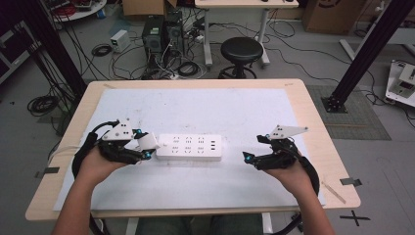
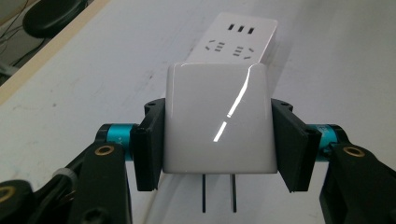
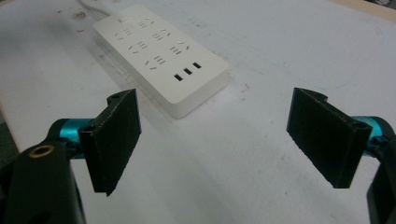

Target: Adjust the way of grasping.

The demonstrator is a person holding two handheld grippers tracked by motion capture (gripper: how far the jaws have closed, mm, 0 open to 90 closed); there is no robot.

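White plug adapter [image 2: 218, 119] sat clamped in the left gripper [image 2: 218, 140], prongs showing, just beside the power strip [image 1: 189, 147] on the surface [image 1: 205, 105]. Right gripper [image 3: 229, 130] gaped wide, idle. Next call: line prongs over a socket.

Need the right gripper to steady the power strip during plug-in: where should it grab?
Probably the near short end of the power strip, by the USB ports, pinched across its long side walls. The right gripper is open and already facing that end; the strip lies flat and its top must stay free.
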